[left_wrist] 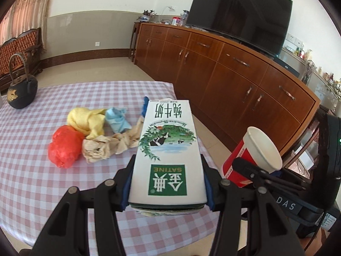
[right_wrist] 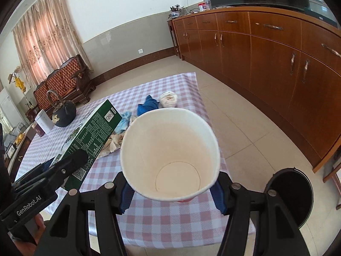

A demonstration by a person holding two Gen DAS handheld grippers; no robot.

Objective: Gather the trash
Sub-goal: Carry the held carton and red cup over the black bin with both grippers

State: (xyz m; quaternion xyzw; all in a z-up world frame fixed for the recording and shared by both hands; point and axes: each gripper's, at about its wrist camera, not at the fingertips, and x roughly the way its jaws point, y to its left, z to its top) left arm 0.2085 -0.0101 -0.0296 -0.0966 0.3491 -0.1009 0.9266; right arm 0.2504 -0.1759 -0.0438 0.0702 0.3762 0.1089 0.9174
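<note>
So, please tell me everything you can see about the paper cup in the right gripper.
The paper cup looks like thin paper: plain white inside, red and white outside, with small print on the red part. It is empty, with a clean round bottom and a rolled rim pressed slightly oval. The right gripper holds it across its lower body, a blue-padded finger on each side. It is tilted, mouth toward the right wrist camera, above the checked tablecloth near the table's edge.
</note>
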